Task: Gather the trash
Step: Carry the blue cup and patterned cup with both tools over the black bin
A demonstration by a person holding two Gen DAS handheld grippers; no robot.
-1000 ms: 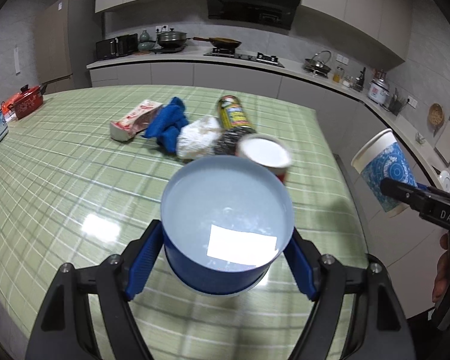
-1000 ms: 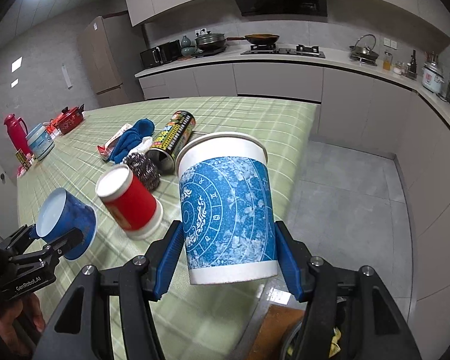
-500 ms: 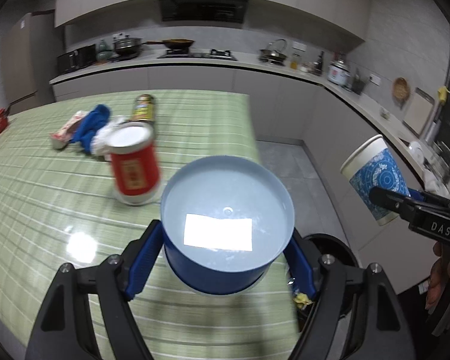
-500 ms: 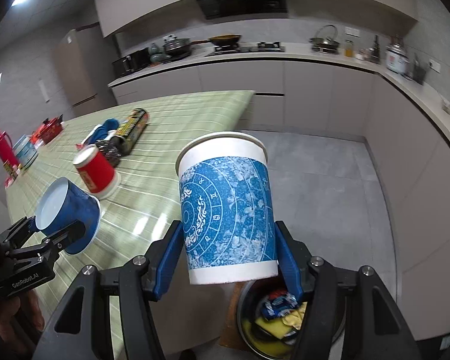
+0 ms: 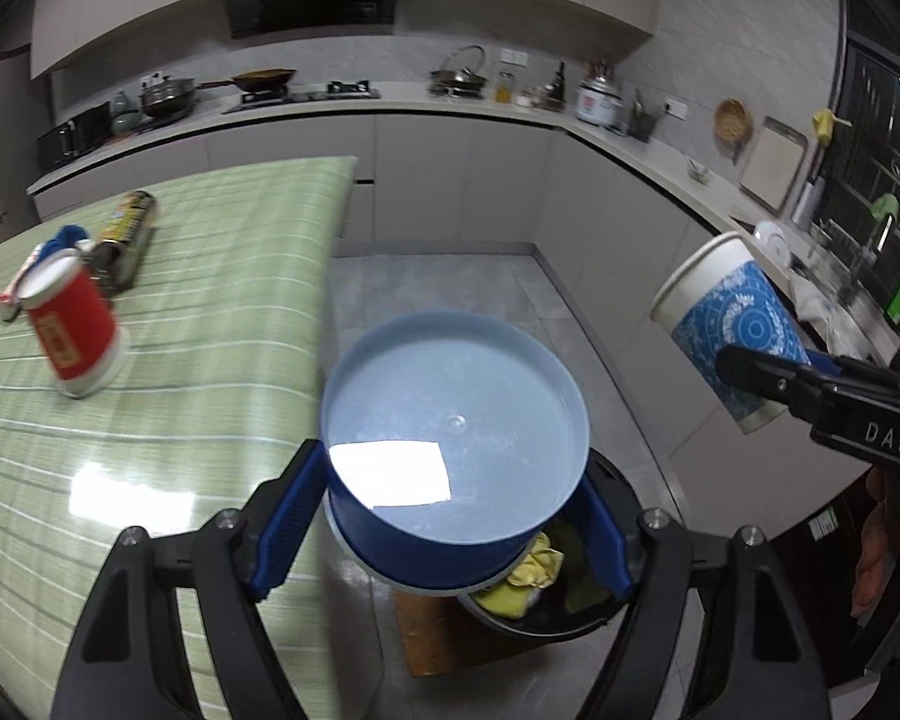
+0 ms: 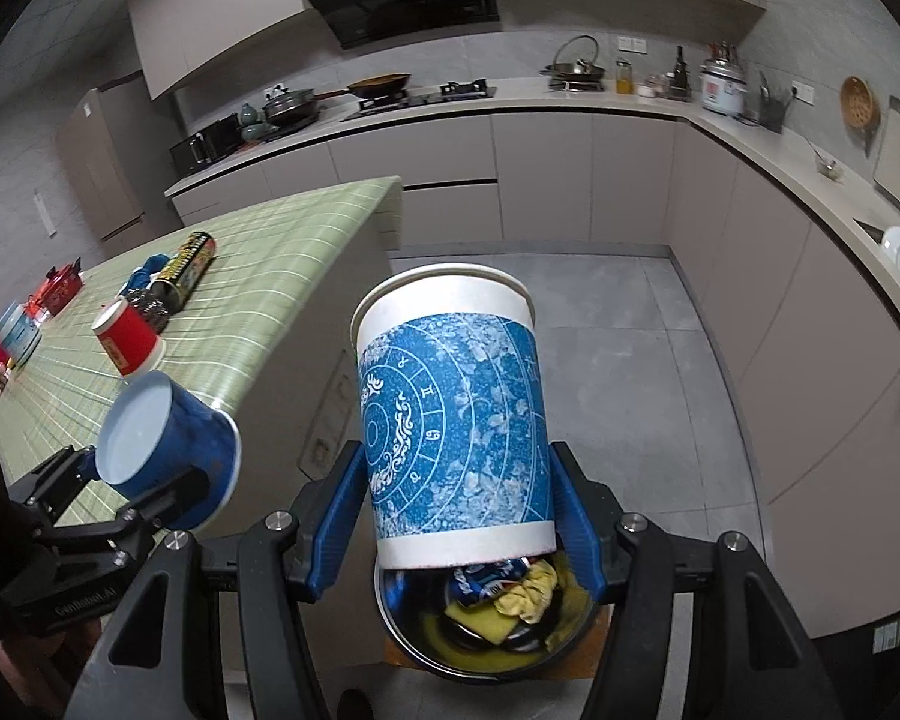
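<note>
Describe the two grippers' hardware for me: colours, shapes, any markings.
Both look alike: a black angular frame with silver screws, forking into two arms tipped with blue fingers. The left gripper appears in the right wrist view with white lettering on its black body, too small to read surely. The right gripper shows "DAS" in white in the left wrist view. No cables or sleeves are visible.

Brightness: dim, even indoor light in both views, greyish cast.
Source: overhead; not itself in view.
Glare: 1 bright rectangular reflection inside the blue cup [image 5: 453,443]; a white patch on the green counter [image 5: 150,438] near left.
Blur: the red cup [image 5: 72,330] and can [image 5: 127,234] on the left are smeared; near claw parts stay sharp.
Distortion: strong fisheye, kitchen cabinets bow, black vignette at all 4 corners.
Shadows: soft, dark inside the trash bin [image 6: 486,618].
</note>
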